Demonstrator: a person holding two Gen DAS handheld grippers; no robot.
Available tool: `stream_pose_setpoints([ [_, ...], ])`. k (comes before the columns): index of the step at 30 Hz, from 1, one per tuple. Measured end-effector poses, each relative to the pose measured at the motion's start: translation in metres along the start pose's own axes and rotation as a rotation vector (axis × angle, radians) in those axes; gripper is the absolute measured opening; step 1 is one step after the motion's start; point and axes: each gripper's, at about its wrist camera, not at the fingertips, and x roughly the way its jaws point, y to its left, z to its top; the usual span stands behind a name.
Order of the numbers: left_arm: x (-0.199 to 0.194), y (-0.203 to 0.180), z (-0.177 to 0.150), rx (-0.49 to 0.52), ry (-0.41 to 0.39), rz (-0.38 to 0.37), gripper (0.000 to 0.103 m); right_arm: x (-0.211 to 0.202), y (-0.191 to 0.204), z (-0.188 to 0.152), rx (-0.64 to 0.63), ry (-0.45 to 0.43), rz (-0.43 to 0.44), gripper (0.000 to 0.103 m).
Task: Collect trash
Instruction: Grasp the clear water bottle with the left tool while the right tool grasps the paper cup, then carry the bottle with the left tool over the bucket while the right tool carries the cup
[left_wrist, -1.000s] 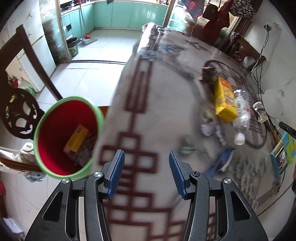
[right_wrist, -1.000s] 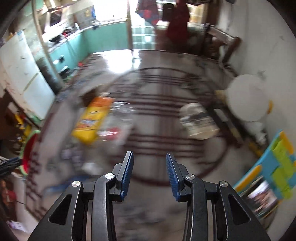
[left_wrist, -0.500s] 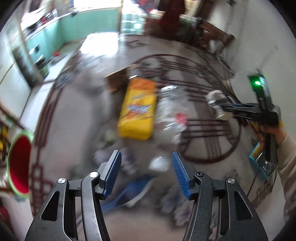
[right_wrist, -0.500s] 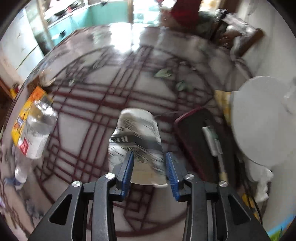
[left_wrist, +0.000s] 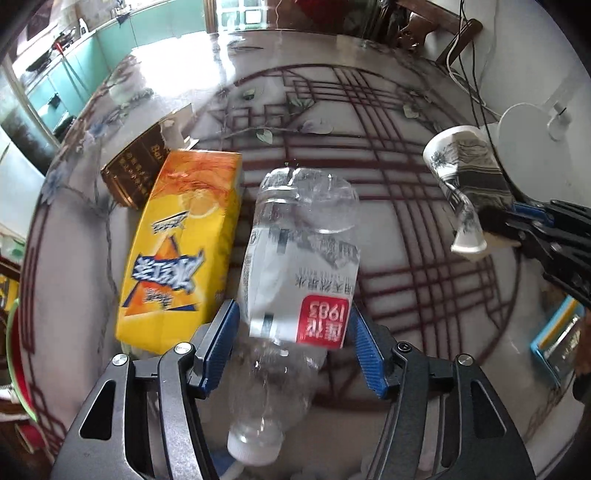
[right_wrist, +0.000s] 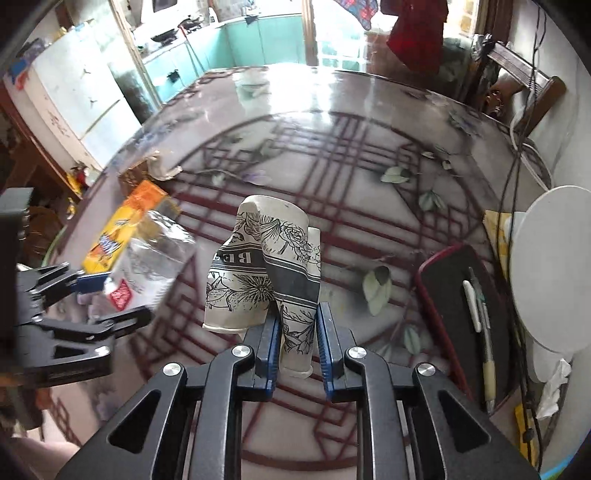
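Right claw pinches a crumpled floral-print paper cup; left claw spread around a clear, crinkled plastic bottle, contact unclear, cap partly cut off.

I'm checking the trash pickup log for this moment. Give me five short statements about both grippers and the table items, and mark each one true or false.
1. The right gripper is shut on a crushed paper cup. True.
2. The left gripper is clamped tight on the plastic bottle. False: its jaws straddle the bottle, open.
3. The bottle's white cap points toward the left wrist camera. True.
4. The yellow tissue pack lies right of the bottle in the left wrist view. False: it lies to the left.
5. Pens rest on a dark red-edged tray in the right wrist view. True.
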Motion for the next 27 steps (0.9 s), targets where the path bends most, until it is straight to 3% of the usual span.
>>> stream_pose_setpoints([
  [3, 0.007, 0.005, 0.001, -0.032, 0.016, -0.003, 0.047, 0.009, -0.002, 0.001, -0.001, 0.009, 0.046, 0.016],
  [9, -0.005, 0.012, 0.001, -0.074, -0.015, -0.019, 0.045, 0.021, -0.001, 0.001, 0.017, 0.025, 0.07, 0.016],
  [19, -0.071, 0.025, -0.024, -0.071, -0.156, 0.035, 0.046, -0.028, 0.031, -0.004, 0.077, -0.072, 0.065, 0.016],
  [27, -0.11, 0.053, -0.064, -0.14, -0.208, 0.055, 0.046, -0.059, 0.083, -0.013, 0.02, -0.113, 0.079, 0.016],
])
